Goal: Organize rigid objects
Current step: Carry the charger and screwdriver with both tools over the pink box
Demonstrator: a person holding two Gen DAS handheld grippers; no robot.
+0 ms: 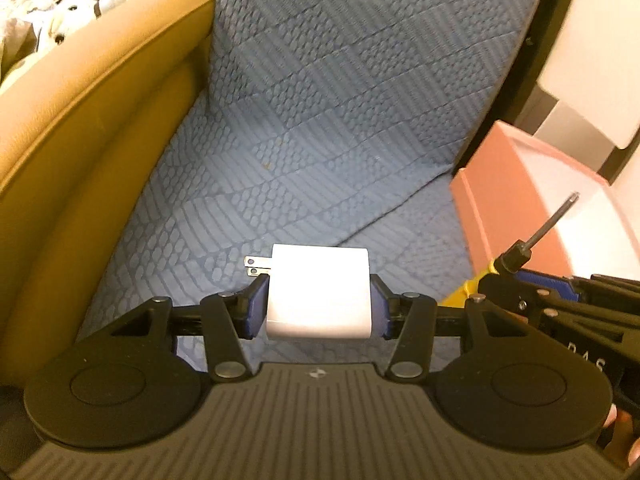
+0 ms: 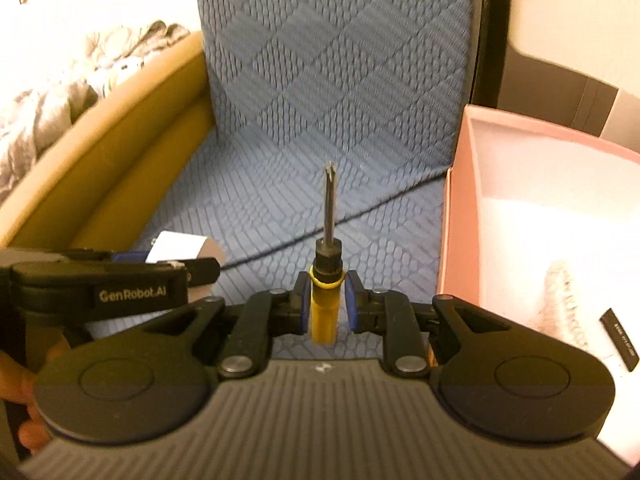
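Left wrist: left gripper (image 1: pixel 319 305) is pinching white charger (image 1: pixel 319 292) over the blue cover, left of pink box (image 1: pixel 504 200).
Right wrist: right gripper (image 2: pixel 327 305) is clamping yellow screwdriver (image 2: pixel 326 304) just beside the box; carry over the rim before releasing.

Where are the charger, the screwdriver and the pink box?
charger (image 1: pixel 319 292): left wrist view, middle of its white body.
screwdriver (image 2: pixel 325 312): right wrist view, on its yellow handle.
pink box (image 2: pixel 452 240): right wrist view, on its near outer wall.
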